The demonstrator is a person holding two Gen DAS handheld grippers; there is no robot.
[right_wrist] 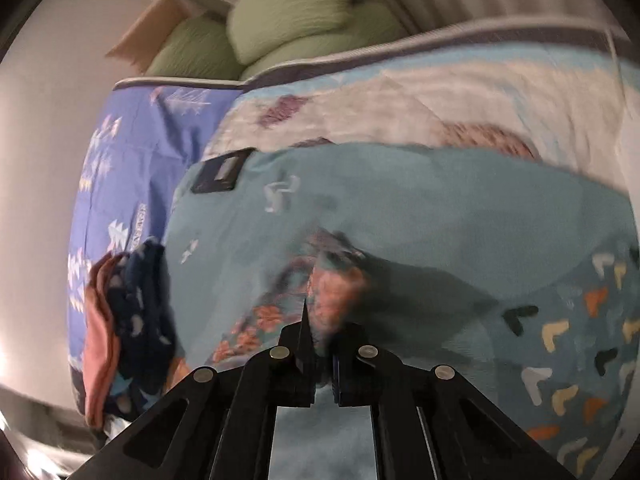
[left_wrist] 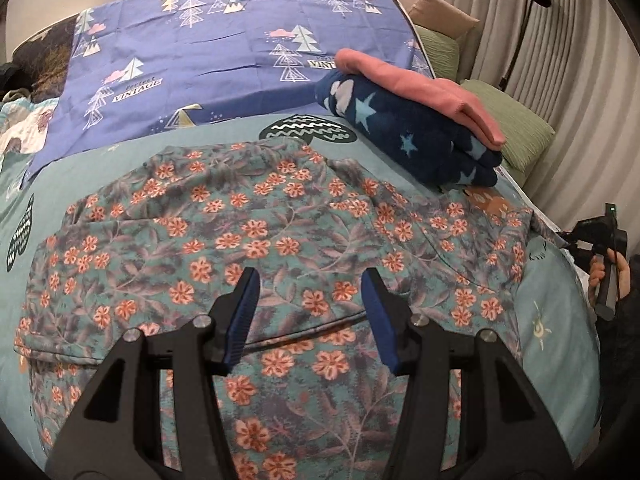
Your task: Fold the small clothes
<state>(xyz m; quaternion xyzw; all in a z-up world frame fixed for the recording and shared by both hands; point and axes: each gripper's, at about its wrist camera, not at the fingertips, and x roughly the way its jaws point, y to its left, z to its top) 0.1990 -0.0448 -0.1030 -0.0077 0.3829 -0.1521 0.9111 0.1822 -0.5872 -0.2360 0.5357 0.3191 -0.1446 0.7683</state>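
Black left gripper [left_wrist: 310,280] with ribbed blue pads [left_wrist: 240,316] and silver screws.

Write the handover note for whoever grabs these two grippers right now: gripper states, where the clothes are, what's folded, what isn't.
Left gripper: open, hovering over the floral garment, nothing between its pads.
Right gripper: shut at the garment's right-hand edge; it appears to pinch the floral cloth, but that view is blurred.
The floral garment lies spread on the teal bedcover, partly doubled over, not yet a neat fold.
Done: a navy star-print piece with a pink piece on top, folded and stacked at the far right of the bed.
Left: finish folding the floral garment, then add it to the stack.
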